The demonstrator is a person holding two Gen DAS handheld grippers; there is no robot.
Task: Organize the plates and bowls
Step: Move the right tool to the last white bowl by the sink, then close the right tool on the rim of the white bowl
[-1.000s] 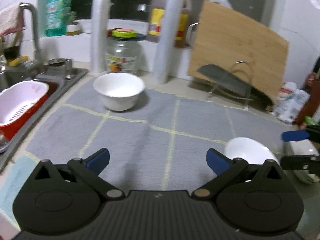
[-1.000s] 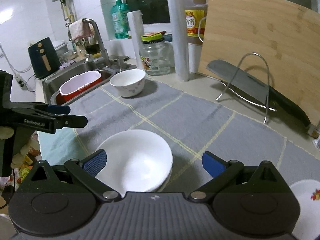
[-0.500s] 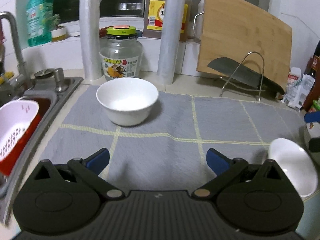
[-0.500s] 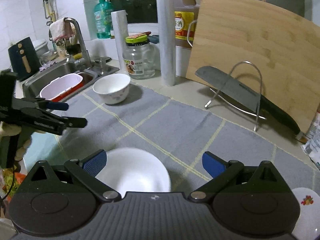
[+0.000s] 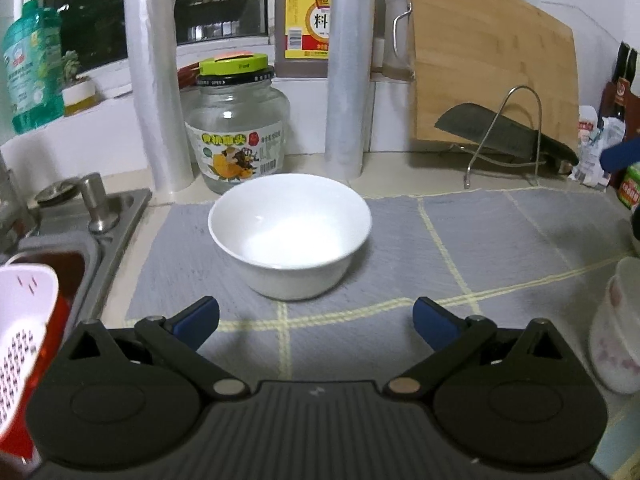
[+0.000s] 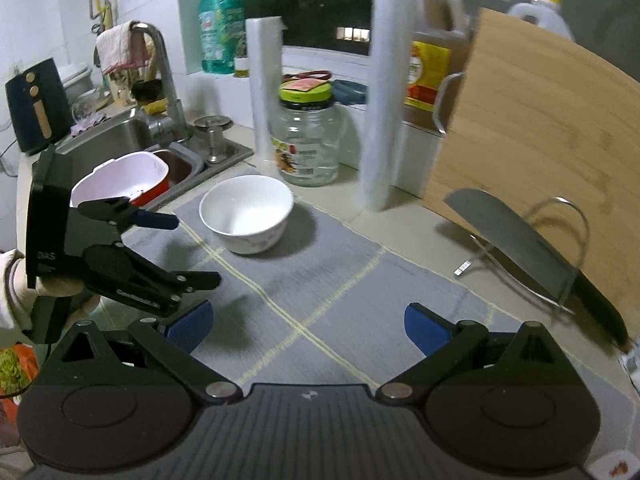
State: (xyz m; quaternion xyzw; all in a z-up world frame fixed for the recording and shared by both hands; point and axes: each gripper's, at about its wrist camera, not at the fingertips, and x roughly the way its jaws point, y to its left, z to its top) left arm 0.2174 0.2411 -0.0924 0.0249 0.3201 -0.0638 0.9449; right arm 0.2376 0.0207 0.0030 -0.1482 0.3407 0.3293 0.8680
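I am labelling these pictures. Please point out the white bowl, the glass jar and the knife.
white bowl (image 5: 290,236): left wrist view, inner bottom.
glass jar (image 5: 238,128): left wrist view, clear wall above the label.
knife (image 6: 516,240): right wrist view, flat of the blade.

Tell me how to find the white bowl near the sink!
Start at the sink and step onto the grey mat. The white bowl stands on the mat's corner nearest the sink, before a glass jar with a green lid. It is round, open and empty.
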